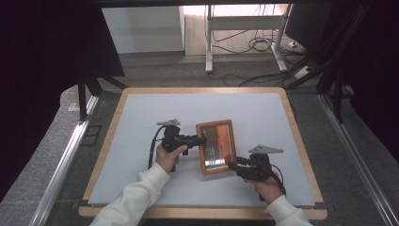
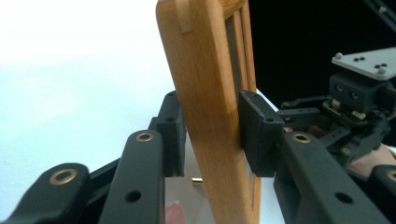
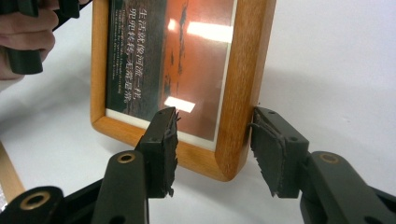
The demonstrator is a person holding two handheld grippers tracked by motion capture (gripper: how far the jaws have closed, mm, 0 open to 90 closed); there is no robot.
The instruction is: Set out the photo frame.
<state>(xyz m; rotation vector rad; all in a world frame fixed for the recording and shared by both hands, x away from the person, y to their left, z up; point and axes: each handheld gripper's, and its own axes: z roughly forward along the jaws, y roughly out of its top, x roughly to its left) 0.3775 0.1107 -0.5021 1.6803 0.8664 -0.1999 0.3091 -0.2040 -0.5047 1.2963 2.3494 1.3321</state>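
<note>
High view: a wooden picture frame sits at the centre of the white table, tilted. The left gripper meets its left edge and the right gripper its lower right corner.

Left gripper view: the 2 jaws are clamped on the frame's edge, seen end-on at centre frame, a pad pressed to each face.

Right gripper view: the jaws stand spread on either side of the frame's lower right corner, not clenched; glass reflects light.
</note>
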